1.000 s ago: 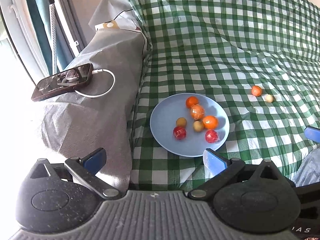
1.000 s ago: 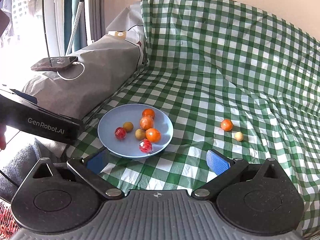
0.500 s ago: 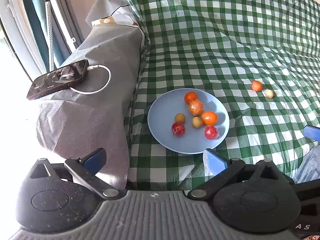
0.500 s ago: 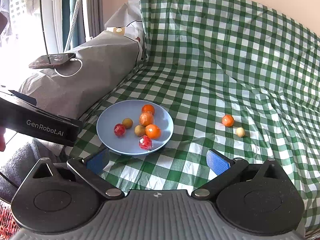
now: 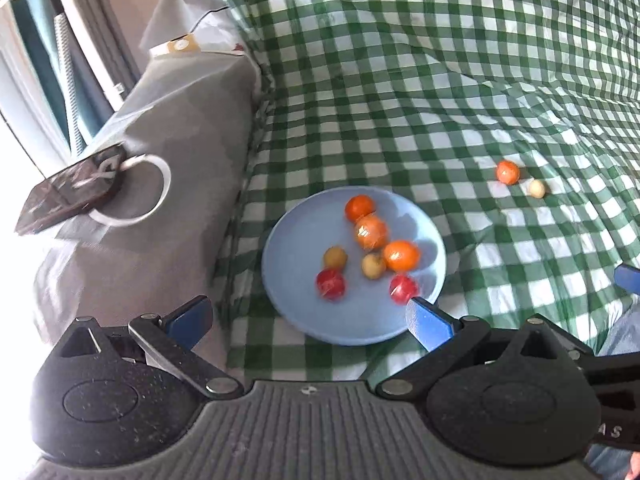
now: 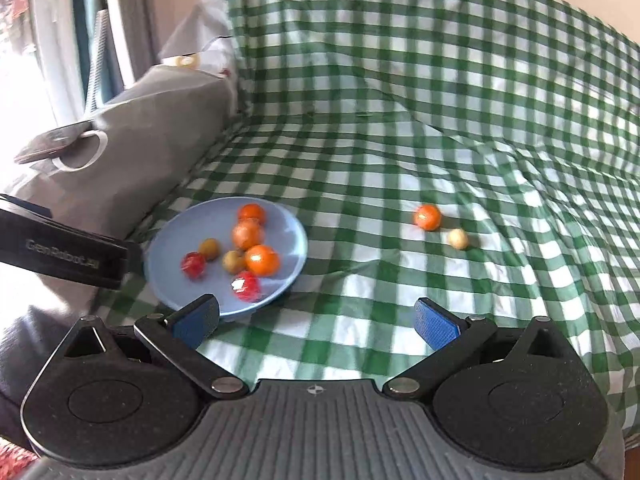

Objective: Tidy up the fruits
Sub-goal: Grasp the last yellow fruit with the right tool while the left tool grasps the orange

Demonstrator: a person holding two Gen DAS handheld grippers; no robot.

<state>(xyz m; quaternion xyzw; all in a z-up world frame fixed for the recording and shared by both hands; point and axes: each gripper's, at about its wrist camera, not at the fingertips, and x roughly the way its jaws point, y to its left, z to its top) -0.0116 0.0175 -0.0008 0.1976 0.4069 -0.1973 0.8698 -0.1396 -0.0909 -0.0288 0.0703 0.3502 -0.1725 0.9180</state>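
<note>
A light blue plate (image 6: 168,248) sits at centre-left of the right wrist frame on the green checked cloth (image 6: 400,140), its left rim close to the grey cushion (image 5: 152,140) where a phone (image 5: 68,192) and white cable (image 5: 160,184) lie. Seven small fruits are on it: three orange, two red, two yellowish. Two more lie loose on the cloth, well right of the plate with bare cloth between: an orange fruit (image 6: 427,217) and, just beside it, a pale fruit (image 6: 457,238). The right gripper (image 6: 316,320) is spread wide and empty, low in its frame. The left gripper (image 5: 308,320) is likewise spread and empty before the plate's near rim.
</note>
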